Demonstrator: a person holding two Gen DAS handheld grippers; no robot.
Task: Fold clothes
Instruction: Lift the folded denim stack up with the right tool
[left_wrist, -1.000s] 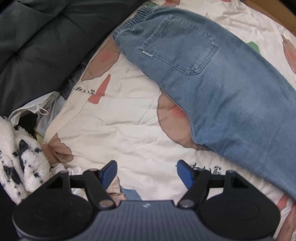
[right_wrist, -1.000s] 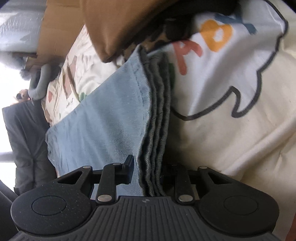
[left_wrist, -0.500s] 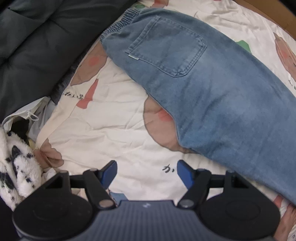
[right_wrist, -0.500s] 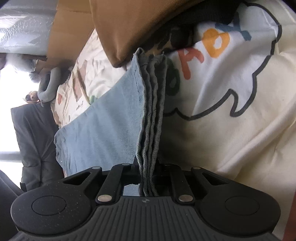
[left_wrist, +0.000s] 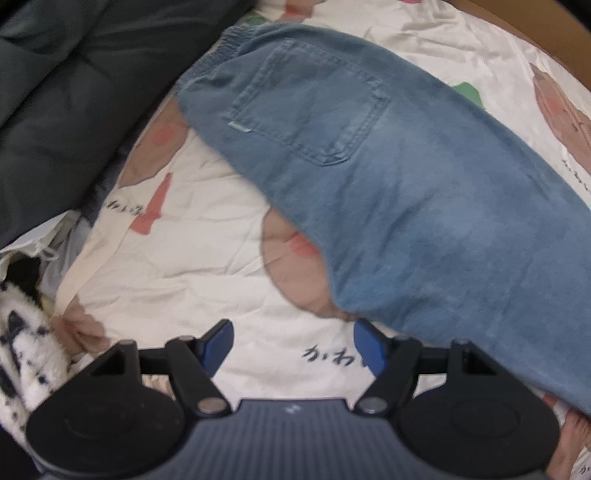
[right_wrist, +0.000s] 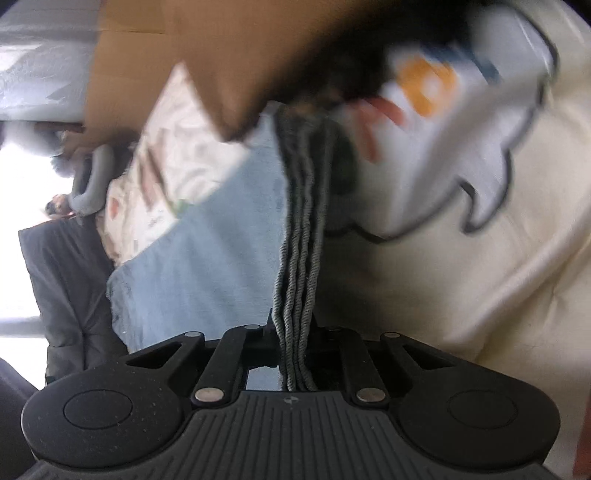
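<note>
Jeans (left_wrist: 406, 192) lie flat on our printed bedsheet (left_wrist: 192, 236), long axis running waistband to hem; our right gripper (right_wrist: 295, 354) has just closed on the hem, while our left gripper (left_wrist: 293, 341) hovers open-fingered beside the seat.

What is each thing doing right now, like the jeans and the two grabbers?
Jeans: lying flat on the printed sheet, back pocket up, hem end pinched.
Hem: stacked layers, gripped between the fingers.
Right gripper: just closed, shut on the hem.
Left gripper: open, empty, over the sheet.
Spotted fluffy garment: crumpled, unfolded.
</note>
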